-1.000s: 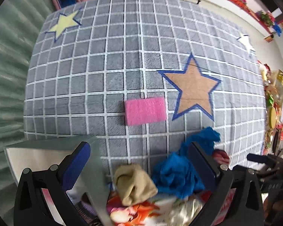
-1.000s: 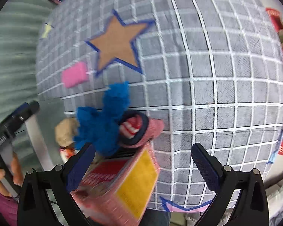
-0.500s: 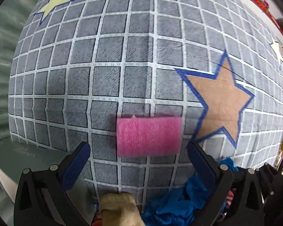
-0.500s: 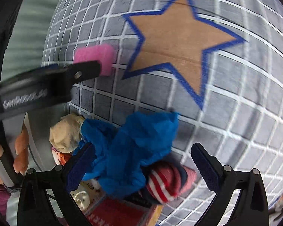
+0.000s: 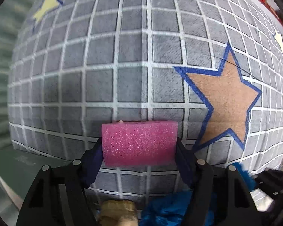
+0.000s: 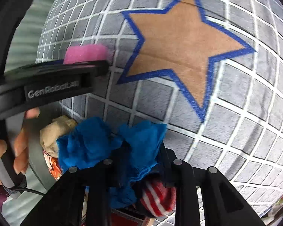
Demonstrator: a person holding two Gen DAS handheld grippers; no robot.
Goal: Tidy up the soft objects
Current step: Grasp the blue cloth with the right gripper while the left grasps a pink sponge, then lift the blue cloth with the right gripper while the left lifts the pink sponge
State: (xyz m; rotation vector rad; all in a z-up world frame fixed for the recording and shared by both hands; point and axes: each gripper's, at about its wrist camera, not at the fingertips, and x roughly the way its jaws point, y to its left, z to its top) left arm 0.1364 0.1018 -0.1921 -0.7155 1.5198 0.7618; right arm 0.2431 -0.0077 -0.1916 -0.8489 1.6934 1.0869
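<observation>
A pink foam sponge (image 5: 139, 146) lies on the grey checked rug (image 5: 103, 56). My left gripper (image 5: 139, 141) points straight down over it, its jaws closing, and both pads touch the sponge's short ends. The right wrist view shows the same sponge (image 6: 84, 53) behind the left gripper's black finger (image 6: 66, 69). A crumpled blue cloth (image 6: 88, 143) is pinched in my right gripper (image 6: 141, 150), which is shut on it. Part of that blue cloth (image 5: 166, 211) shows at the bottom of the left wrist view.
A beige cloth (image 6: 54, 131) and a red-and-white striped soft item (image 6: 156, 199) lie in the pile under the blue cloth. A brown star (image 5: 226, 101) with a blue outline is printed on the rug beside the sponge. A person's hand (image 6: 20, 146) holds the left gripper's handle.
My left gripper came down over the pink sponge and its fingers closed in to the sponge's ends. My right gripper moved onto the blue cloth and shut on it.
</observation>
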